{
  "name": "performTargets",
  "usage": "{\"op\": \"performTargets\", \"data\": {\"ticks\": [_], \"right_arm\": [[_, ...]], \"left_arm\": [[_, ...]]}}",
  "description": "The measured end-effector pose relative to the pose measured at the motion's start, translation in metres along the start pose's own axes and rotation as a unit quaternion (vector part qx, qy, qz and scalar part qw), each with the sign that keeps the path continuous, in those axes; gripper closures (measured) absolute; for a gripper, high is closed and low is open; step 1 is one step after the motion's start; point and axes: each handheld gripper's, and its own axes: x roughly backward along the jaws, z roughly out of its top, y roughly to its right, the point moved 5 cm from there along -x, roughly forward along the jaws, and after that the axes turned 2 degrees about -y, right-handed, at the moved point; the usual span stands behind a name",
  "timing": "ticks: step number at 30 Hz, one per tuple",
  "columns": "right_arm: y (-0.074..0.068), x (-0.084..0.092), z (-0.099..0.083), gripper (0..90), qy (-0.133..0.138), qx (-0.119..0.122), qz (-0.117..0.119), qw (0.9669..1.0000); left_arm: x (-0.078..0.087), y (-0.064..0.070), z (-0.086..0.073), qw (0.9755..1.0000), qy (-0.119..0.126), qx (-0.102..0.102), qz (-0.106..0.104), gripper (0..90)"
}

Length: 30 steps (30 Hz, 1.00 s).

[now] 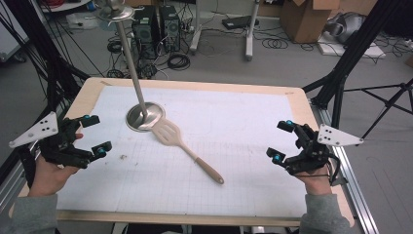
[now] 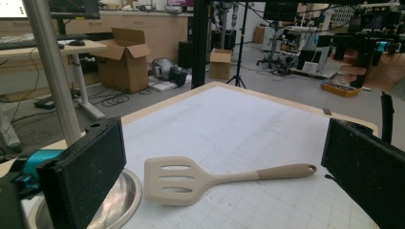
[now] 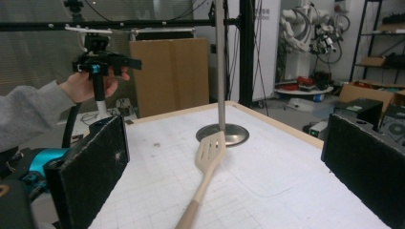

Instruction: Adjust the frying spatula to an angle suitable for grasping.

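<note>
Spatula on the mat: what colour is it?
The spatula is pale beige, with a slightly darker tan handle; it shows best in the left gripper view.

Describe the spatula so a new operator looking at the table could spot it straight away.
Start at the white gridded mat covering the wooden table, then find the metal stand with its round base left of centre. The spatula lies flat beside that base, its slotted head against the base's edge and its handle pointing towards the near right. It is the sole beige, slotted utensil there, lying between both grippers.

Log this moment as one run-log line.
left gripper: open, empty | right gripper: open, empty | spatula: flat on mat, head against stand base
</note>
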Motion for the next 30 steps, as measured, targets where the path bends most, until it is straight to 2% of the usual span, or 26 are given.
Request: {"op": "performTargets", "data": {"ticks": [4,10,16,18,21,22,24,25,26,29,30], "right_arm": [[0.003,0.000,-0.001,1.1,0.003,-0.013,-0.004,0.9999],[0.001,-0.002,0.000,1.1,0.002,-0.015,-0.007,0.9999],[-0.005,-0.018,-0.001,1.1,-0.016,-0.009,-0.002,0.9998],[-0.008,-0.027,-0.003,1.2,-0.027,-0.008,0.001,0.9996],[-0.010,-0.031,-0.005,1.5,-0.035,-0.004,0.003,0.9994],[-0.011,-0.033,-0.006,5.4,-0.038,-0.003,0.005,0.9992],[-0.011,-0.035,-0.007,5.6,-0.037,-0.005,0.005,0.9993],[-0.011,-0.035,-0.007,8.3,-0.039,-0.007,0.003,0.9992],[-0.011,-0.035,-0.008,15.4,-0.039,-0.007,0.003,0.9992],[-0.011,-0.036,-0.009,19.6,-0.031,-0.010,0.011,0.9994],[-0.010,-0.037,-0.009,24.1,-0.031,-0.015,0.010,0.9993]], "left_arm": [[0.001,0.001,-0.001,1.0000,0.001,0.003,0.002,1.8],[-0.002,0.000,-0.004,1.0000,-0.005,0.007,0.003,1.7],[-0.005,0.000,-0.006,0.9999,-0.010,0.008,-0.003,1.8],[-0.004,-0.001,-0.006,0.9999,-0.009,0.010,-0.001,1.7],[-0.002,-0.003,-0.007,0.9999,-0.007,0.014,0.002,1.8],[-0.002,-0.003,-0.006,0.9999,-0.006,0.015,0.004,1.8],[-0.002,-0.003,-0.006,0.9998,-0.006,0.016,0.005,1.8],[-0.002,-0.003,-0.006,0.9998,-0.007,0.015,0.006,1.7],[-0.002,-0.002,-0.006,0.9999,-0.006,0.014,0.007,1.8],[-0.002,-0.002,-0.006,0.9998,-0.009,0.014,0.008,1.8],[-0.003,-0.002,-0.007,0.9998,-0.011,0.014,0.007,1.8]]}}
